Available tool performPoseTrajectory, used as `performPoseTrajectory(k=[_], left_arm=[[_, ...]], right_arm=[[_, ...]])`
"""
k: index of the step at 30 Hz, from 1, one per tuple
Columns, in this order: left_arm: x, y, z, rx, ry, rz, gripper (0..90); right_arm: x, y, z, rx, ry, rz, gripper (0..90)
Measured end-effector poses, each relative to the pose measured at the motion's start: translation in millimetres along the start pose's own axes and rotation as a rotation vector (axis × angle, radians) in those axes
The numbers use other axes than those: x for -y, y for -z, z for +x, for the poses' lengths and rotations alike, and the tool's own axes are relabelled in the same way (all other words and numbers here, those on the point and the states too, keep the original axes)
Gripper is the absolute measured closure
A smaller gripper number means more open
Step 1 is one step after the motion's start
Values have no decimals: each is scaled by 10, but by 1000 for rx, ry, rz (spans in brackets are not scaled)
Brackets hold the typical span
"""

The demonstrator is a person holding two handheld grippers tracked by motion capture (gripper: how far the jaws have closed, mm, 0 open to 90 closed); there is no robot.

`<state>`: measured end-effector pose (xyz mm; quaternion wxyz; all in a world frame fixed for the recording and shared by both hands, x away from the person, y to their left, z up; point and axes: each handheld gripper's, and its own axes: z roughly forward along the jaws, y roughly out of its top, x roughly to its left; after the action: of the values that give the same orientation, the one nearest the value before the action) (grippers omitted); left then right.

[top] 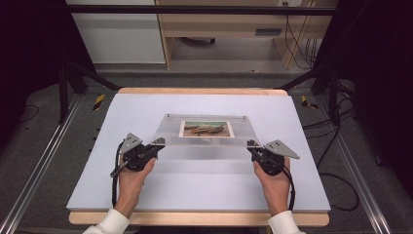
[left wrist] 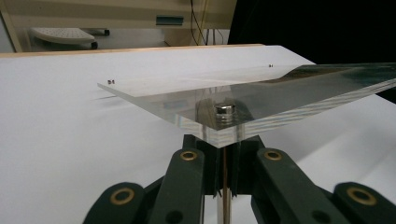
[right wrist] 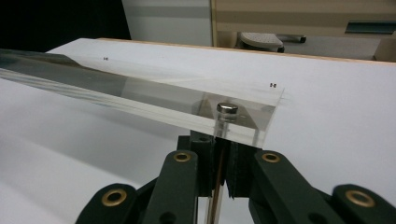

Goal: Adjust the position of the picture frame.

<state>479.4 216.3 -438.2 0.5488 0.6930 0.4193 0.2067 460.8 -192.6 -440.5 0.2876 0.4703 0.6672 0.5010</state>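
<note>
Holding the clear rectangular acrylic frame (top: 204,131) by its near corners, the left gripper (top: 157,143) and right gripper (top: 252,145) are each clamped tight on a corner post. Its far edge rests on the white table (top: 146,190); uneven lifting could twist it, slipping the small painted landscape photo (top: 206,128).

This looks like a lab set up for recording. A desk (top: 122,146) with a white top stands inside a dark metal frame (top: 195,9), with black curtains at both sides of the frame. Loose cables (top: 336,146) lie on the grey floor (top: 44,146) at right, and pale wooden furniture (top: 224,29) stands at the top.
</note>
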Motion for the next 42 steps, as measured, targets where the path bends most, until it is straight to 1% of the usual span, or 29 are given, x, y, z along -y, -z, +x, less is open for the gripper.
performPoseTrajectory(k=[4, 6, 9, 12, 14, 15, 16, 17, 19, 20, 21, 22, 25, 29, 32, 40, 42], left_arm=[[31, 35, -17, 3, 2, 4, 837], [48, 62, -18, 0, 0, 12, 837], [111, 87, -8, 2, 9, 26, 836], [135, 94, -6, 4, 20, 26, 836], [159, 99, -21, -2, 13, 35, 836], [189, 102, -41, -12, -13, 66, 834], [189, 102, -41, -12, -13, 66, 834], [233, 102, -48, -16, -25, 82, 834], [250, 101, -53, -17, -29, 88, 834], [259, 99, -56, -22, -38, 97, 834], [279, 91, -59, -33, -46, 112, 834], [279, 91, -59, -33, -46, 112, 835], [329, 67, -31, -43, -46, 128, 836], [360, 55, -3, -44, -38, 141, 836], [382, 54, 0, -36, -40, 154, 836], [396, 46, -6, -25, -46, 162, 836], [399, 40, -19, -22, -53, 165, 835]], right_arm=[[25, 55, 17, -7, 2, 5, 833], [47, 63, 29, -12, 11, 14, 830], [90, 56, 50, -21, 18, 28, 828], [94, 61, 61, -26, 21, 32, 828], [108, 66, 64, -26, 27, 37, 829], [135, 71, 63, -28, 26, 56, 831], [135, 71, 63, -28, 26, 56, 831], [177, 73, 66, -31, 19, 73, 835], [191, 72, 65, -32, 18, 82, 836], [233, 73, 67, -36, 9, 100, 838], [253, 71, 70, -37, 11, 104, 837], [253, 71, 70, -37, 11, 104, 837], [298, 60, 76, -48, 10, 128, 837], [345, 27, 92, -55, 7, 164, 817], [356, 22, 79, -62, 6, 176, 813], [355, 16, 60, -51, 7, 185, 790], [355, 17, 55, -46, 6, 185, 790]])
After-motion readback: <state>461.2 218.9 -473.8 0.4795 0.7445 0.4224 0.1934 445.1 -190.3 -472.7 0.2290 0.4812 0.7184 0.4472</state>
